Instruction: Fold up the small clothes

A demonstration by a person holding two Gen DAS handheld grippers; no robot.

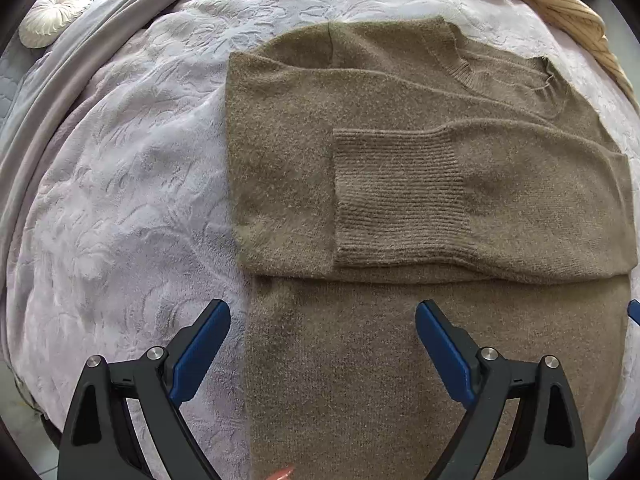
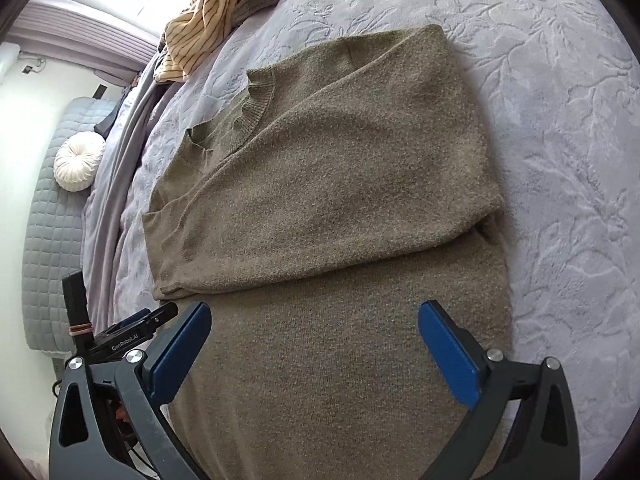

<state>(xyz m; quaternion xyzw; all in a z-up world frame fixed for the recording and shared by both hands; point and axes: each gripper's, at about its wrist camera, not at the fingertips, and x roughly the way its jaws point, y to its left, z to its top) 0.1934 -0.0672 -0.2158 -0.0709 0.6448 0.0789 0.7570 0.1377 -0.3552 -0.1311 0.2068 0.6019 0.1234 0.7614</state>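
Note:
An olive-brown knit sweater (image 1: 400,184) lies flat on the lilac bedspread (image 1: 132,184), its sleeves folded in across the chest; a ribbed cuff (image 1: 396,192) lies on top. It also shows in the right wrist view (image 2: 332,184), collar at the far left. My left gripper (image 1: 323,312) is open and empty, hovering over the sweater's lower left part. My right gripper (image 2: 314,312) is open and empty over the sweater's lower body. The left gripper's body (image 2: 120,332) shows at the lower left of the right wrist view.
A yellow striped garment (image 2: 208,12) lies bunched at the far end of the bed, also in the left wrist view (image 1: 560,4). A round white cushion (image 1: 56,12) sits beyond a grey blanket fold (image 1: 60,92). A quilted grey headboard (image 2: 52,240) is at the left.

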